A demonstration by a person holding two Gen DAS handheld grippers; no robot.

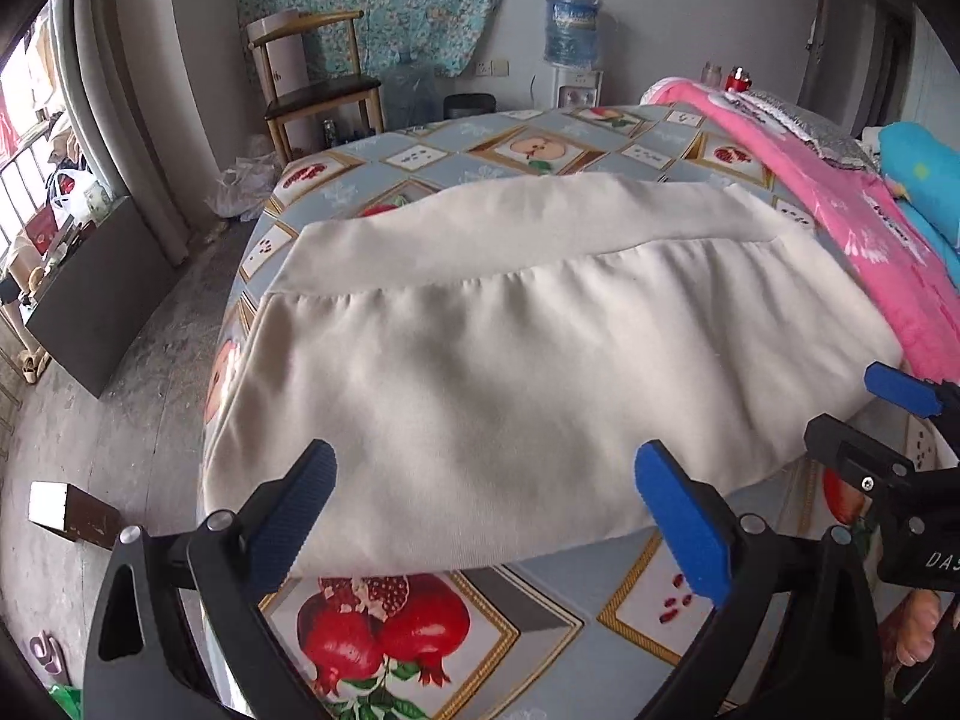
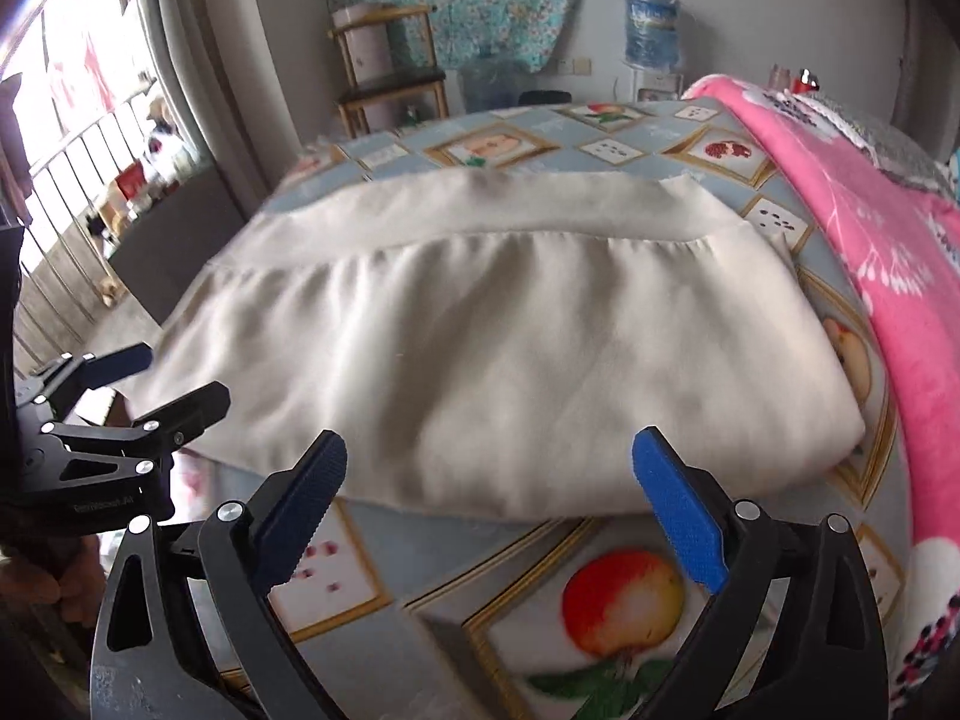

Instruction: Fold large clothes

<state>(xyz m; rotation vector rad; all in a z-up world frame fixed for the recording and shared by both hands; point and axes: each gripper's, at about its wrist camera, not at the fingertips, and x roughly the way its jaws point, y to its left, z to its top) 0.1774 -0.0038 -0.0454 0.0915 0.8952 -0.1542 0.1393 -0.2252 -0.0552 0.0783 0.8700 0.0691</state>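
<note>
Left wrist view: the left hand-held gripper (image 1: 486,510) is hovering with its blue pads wide apart, nothing between them.
Right wrist view: the right hand-held gripper (image 2: 489,495) is likewise gaping wide, holding nothing.
Cream garment (image 1: 510,360): lying folded on the fruit-patterned desk (image 1: 540,618), just ahead of both grippers, its near edge closest to them.
Long axis: running left to right across both views, banded hem at the far side.
Nearer hand: neither; each is facing its own half of the near edge.
Beyond: pink blanket (image 2: 888,276) lying alongside, right of the garment.
</note>
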